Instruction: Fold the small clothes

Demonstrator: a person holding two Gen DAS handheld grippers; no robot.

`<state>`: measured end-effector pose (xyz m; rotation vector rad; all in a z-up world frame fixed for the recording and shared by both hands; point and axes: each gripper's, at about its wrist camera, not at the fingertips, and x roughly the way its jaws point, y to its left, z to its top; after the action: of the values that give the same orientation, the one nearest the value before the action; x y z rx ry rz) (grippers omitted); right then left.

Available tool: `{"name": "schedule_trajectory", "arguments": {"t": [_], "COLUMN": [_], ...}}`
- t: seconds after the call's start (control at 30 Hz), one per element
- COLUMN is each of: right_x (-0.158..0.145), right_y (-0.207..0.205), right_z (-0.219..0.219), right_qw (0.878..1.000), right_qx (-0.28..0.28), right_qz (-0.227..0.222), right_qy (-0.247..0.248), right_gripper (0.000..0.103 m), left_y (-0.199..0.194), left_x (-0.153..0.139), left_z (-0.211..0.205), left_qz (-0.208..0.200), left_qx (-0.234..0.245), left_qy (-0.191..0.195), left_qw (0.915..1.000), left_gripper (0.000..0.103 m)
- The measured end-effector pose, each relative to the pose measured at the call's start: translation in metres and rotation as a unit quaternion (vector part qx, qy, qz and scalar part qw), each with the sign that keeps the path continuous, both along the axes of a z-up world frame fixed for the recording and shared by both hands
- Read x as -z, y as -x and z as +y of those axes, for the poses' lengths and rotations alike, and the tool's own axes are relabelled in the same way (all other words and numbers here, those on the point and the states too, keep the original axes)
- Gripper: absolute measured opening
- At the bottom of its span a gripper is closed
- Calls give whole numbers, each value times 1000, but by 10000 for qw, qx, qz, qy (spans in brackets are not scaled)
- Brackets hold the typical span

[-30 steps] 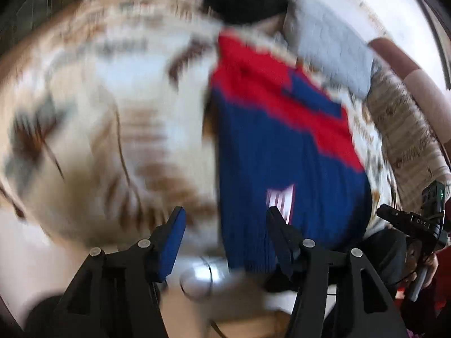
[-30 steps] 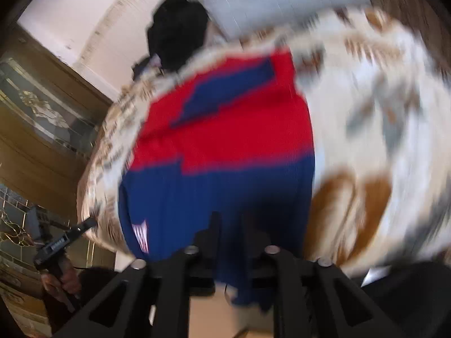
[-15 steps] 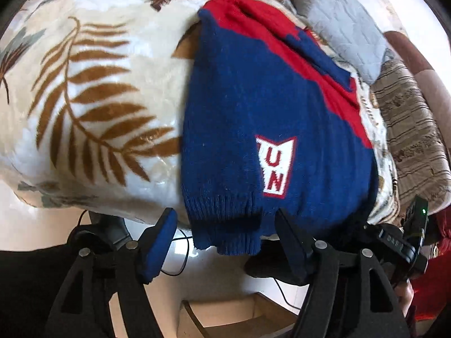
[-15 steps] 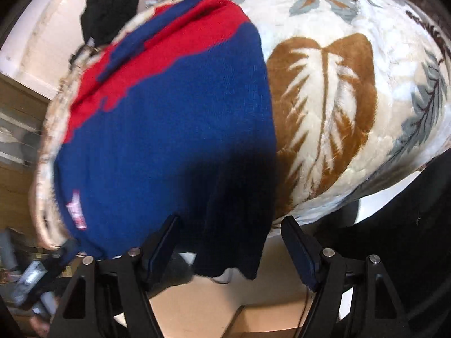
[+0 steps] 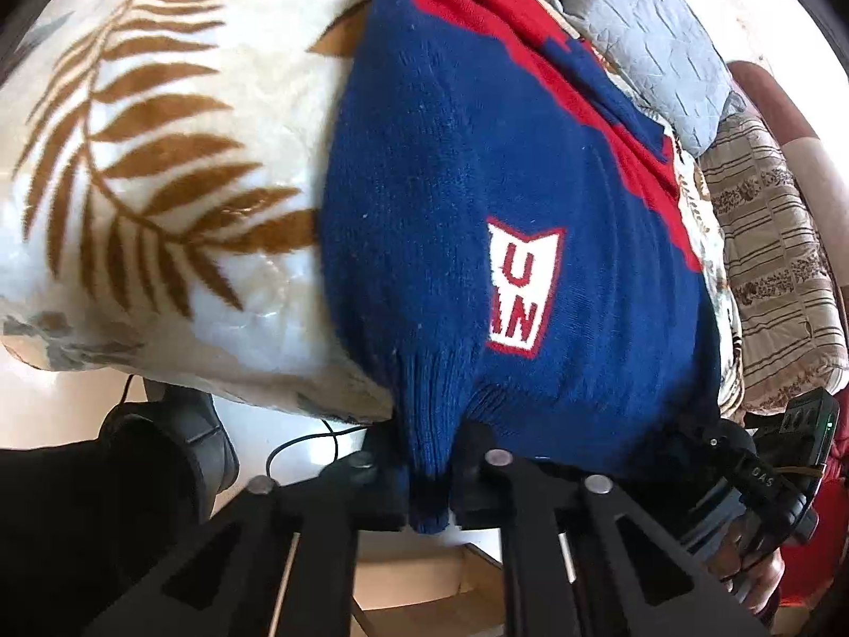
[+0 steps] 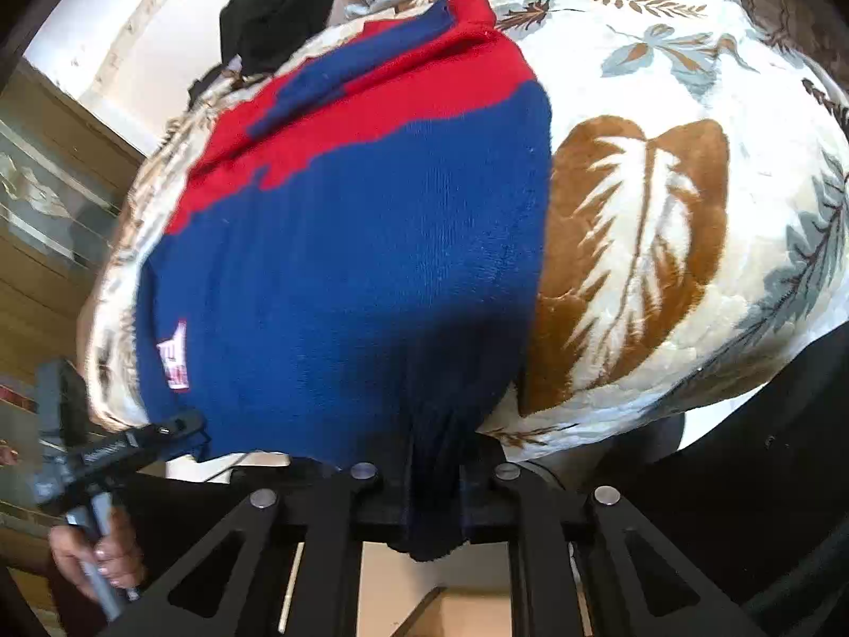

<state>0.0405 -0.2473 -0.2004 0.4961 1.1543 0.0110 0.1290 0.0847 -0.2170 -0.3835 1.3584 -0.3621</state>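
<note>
**Knit hem pinched at both corners, ready for the fold**

Navy-and-red knitted sweater (image 5: 477,201) with a white "UN" patch (image 5: 522,286) lies flat on a cream fleece blanket with brown leaf print (image 5: 159,159), its ribbed hem hanging over the near edge of the bed. Left tongs (image 5: 430,483) have just been closing and now sit nearly shut on a bunch of the hem near one corner; knit visibly squeezed between the pads. Right tongs (image 6: 435,499) have likewise just been closing and clamp the hem at the other corner, a dark fold of rib hanging through below them. In the right view the other handheld unit and the hand (image 6: 95,557) carrying it show at lower left. Grey quilted pillow (image 5: 647,48) and a black garment (image 6: 281,5) sit at the far end, apart from the sweater.

Risks, as judgement: each grip catches only a thin pleat of rib, so a quick lift could let the knit slip out. Uneven pull between the two sides would skew the fold. Plush fleece may drag on the knit and bunch the body; stretchy rib may elongate rather than carry the cloth.
</note>
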Motion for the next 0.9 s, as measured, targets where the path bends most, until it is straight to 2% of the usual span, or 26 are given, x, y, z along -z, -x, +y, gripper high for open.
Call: {"name": "schedule_trajectory", "arguments": {"t": [0.17, 0.3, 0.5, 0.6, 0.73, 0.8, 0.83, 0.87, 0.9], "right_x": [-25, -43, -69, -64, -40, -24, -18, -9, -4], "right_y": [2, 6, -4, -12, -7, 0, 3, 6, 6], "right_z": [-10, -13, -30, -36, -35, -40, -41, -40, -37], "right_qw": [9995, 9970, 9920, 9945, 9987, 9970, 9954, 9940, 9932], "right_qx": [-171, -229, -267, -210, -52, 204, 301, 423, 503], "right_qz": [-26, -72, -384, -311, 138, 439, 525, 612, 693], "right_qy": [-258, -732, -1170, -978, -489, -604, -746, -797, -783], "right_gripper": [12, 10, 9, 9, 10, 14, 22, 39, 49], "left_y": [2, 7, 0, -3, 2, 5, 5, 4, 5], "left_x": [-21, -42, -64, -65, -63, -63, -64, -66, -69], "left_z": [8, 7, 10, 9, 2, 1, 1, 2, 1], "left_qz": [-60, -205, -307, -378, -502, -549, -566, -589, -621], "left_qx": [63, 277, 493, 544, 639, 625, 626, 628, 631], "left_qy": [137, 213, 420, 242, 105, 93, 104, 118, 138], "left_qw": [9999, 9992, 9974, 9975, 9966, 9965, 9964, 9962, 9960], "left_gripper": [9, 8, 8, 8, 8, 8, 8, 8, 8]}}
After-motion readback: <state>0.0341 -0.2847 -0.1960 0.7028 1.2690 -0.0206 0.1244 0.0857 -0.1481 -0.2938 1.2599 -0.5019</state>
